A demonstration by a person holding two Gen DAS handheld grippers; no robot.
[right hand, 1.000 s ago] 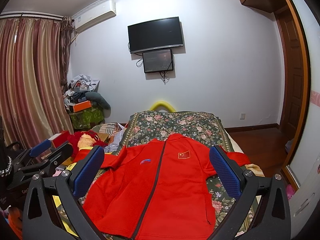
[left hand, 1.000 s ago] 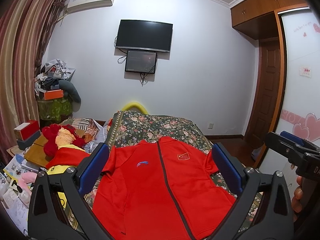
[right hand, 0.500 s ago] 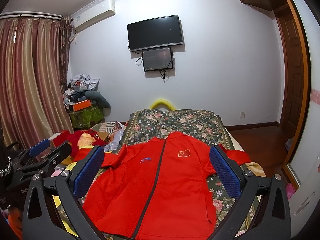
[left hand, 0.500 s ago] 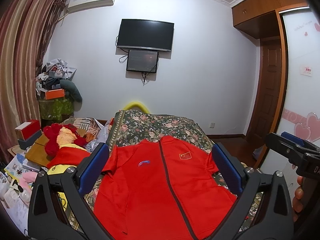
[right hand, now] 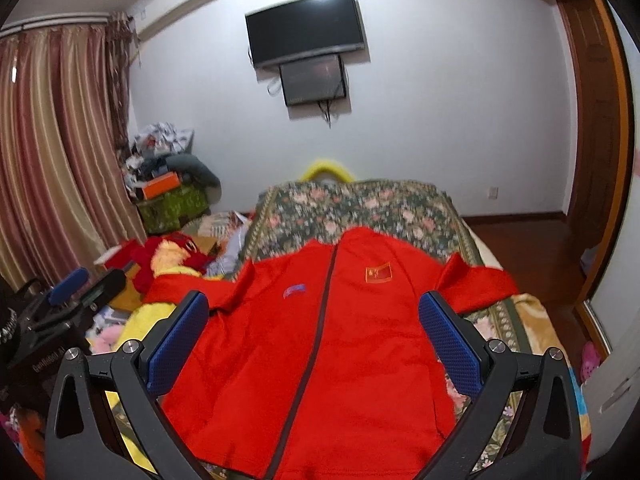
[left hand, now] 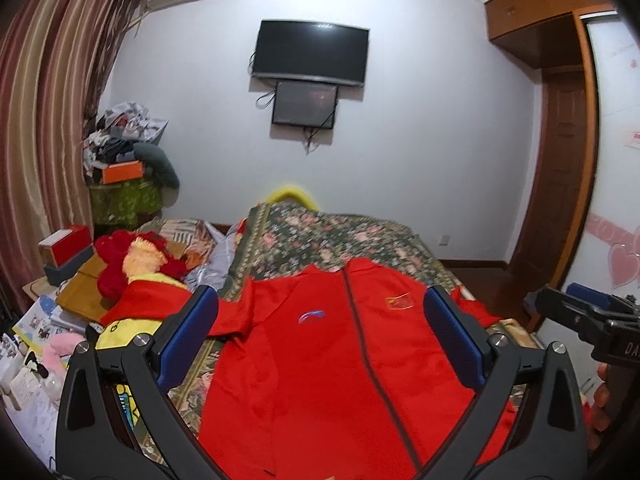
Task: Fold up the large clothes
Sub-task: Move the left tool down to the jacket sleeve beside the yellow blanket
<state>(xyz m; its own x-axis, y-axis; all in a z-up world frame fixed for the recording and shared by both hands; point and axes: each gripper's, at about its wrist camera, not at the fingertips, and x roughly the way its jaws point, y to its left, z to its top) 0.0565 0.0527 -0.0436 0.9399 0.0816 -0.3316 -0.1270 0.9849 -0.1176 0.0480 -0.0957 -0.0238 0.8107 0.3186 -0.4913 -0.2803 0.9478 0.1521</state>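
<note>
A red zip jacket (left hand: pixel 328 364) (right hand: pixel 332 344) lies flat, front up, on the floral bedspread (left hand: pixel 332 244) (right hand: pixel 360 212), collar toward the far wall and sleeves spread to both sides. My left gripper (left hand: pixel 320 340) hovers open above its chest with nothing between the blue pads. My right gripper (right hand: pixel 316 336) is open too and holds nothing, above the same jacket. Each gripper shows at the edge of the other's view: the right one (left hand: pixel 588 316) and the left one (right hand: pixel 68 292).
Left of the bed sits a cluttered pile with a red and yellow plush toy (left hand: pixel 136 260), boxes and books. A striped curtain (left hand: pixel 36 128) hangs at the left. A television (left hand: pixel 312 52) is on the far wall, a wooden door (left hand: pixel 556 168) at the right.
Both grippers have tipped downward and moved a little forward over the jacket, which now fills more of each view. The jacket itself lies as before. Both grippers stay open.
</note>
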